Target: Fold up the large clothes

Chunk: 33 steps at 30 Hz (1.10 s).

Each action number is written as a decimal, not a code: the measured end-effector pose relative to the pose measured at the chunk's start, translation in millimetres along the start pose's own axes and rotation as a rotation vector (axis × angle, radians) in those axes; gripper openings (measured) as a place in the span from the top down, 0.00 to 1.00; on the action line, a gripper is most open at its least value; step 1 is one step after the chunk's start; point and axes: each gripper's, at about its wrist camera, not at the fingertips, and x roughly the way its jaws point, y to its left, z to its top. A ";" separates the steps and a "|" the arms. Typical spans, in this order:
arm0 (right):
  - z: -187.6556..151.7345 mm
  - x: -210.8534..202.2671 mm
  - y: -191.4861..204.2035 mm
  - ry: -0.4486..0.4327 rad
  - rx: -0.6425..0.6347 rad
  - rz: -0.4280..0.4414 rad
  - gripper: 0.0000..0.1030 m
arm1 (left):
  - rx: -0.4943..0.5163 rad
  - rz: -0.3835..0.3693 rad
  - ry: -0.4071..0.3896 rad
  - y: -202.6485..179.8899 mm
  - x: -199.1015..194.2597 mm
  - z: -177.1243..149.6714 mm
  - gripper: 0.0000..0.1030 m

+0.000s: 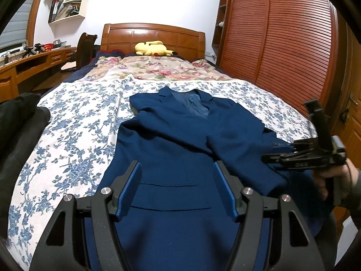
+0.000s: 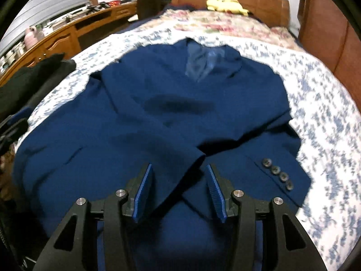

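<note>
Jacket (image 1: 180, 140): navy blue suit jacket, spread front-up on the bed, collar toward the far headboard, hem at the near edge.
Sleeves: both are folded in across the chest; the one on the right ends in a cuff with four dark buttons (image 2: 277, 173).
Bed (image 1: 67, 135): covered with a blue-flowered white sheet; a rose-patterned cover lies farther up.
Left claw (image 1: 178, 187): blue pads stand well apart above the jacket's lower front, nothing between them.
Right claw (image 2: 179, 192): pads apart over the crossed sleeves near the hem, gripping no cloth; the view is blurred.
Hand (image 1: 336, 180): seen at the right edge, holding the right tool over the cuff.
Plush toy (image 1: 153, 48): yellow, lying against the wooden headboard (image 1: 155, 36).
Wardrobe (image 1: 282, 45): slatted reddish doors, on the right.
</note>
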 end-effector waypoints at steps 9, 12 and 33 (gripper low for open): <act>26.9 12.4 24.9 -0.062 -0.025 0.128 0.94 | -0.011 0.015 -0.016 14.6 -11.2 -0.1 0.36; 35.2 5.1 44.0 -0.096 -0.064 0.154 0.94 | -0.018 0.023 -0.021 19.6 -14.7 0.2 0.36; 44.9 -22.3 95.4 -0.189 -0.167 0.253 0.61 | -0.041 0.057 -0.021 39.5 -23.8 -2.8 0.36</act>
